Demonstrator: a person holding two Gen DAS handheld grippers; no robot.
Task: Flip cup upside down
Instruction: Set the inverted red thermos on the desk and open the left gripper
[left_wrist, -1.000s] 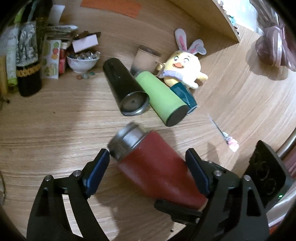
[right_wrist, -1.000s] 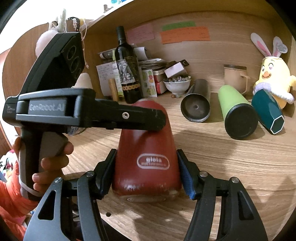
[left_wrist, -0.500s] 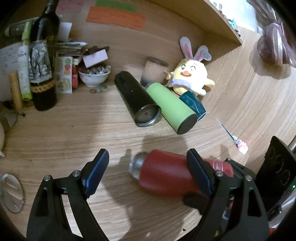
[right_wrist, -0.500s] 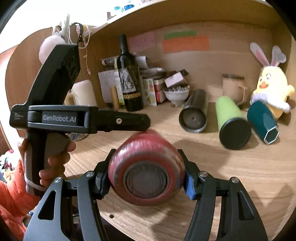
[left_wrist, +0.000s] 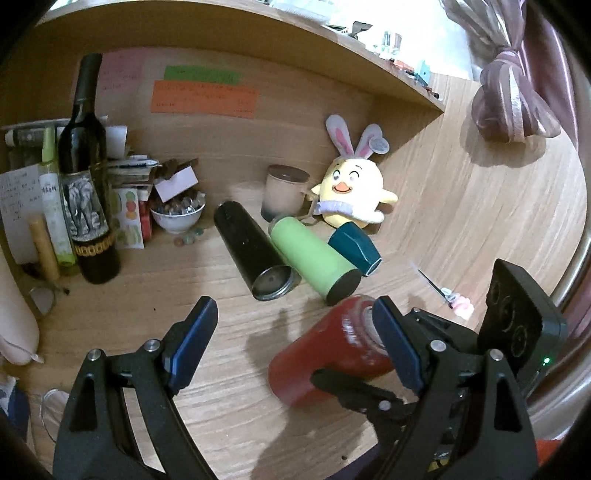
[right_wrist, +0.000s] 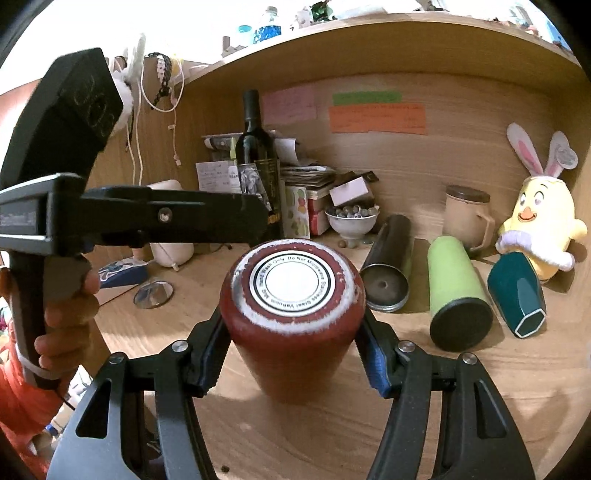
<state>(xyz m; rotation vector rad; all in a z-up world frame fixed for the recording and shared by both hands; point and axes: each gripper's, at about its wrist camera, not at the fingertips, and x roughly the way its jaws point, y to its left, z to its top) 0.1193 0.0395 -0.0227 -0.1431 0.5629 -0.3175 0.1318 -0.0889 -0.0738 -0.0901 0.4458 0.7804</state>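
Note:
The red cup is a metal tumbler with a worn base and a round white label. My right gripper is shut on it, the base turned up toward the camera and the mouth pointing down, hidden. In the left wrist view the red cup hangs tilted over the wooden table, behind my left gripper's right finger. My left gripper is open and empty, to the left of the cup. It also shows in the right wrist view, held in a hand at the left.
A black tumbler, a green tumbler and a teal cup lie on their sides at the back. A plush chick, beige mug, wine bottle, bowl and papers crowd the back wall.
My right gripper has turned the red cup from neck-away through level to base-up. My left gripper has drawn back and let the cup out from between its fingers.

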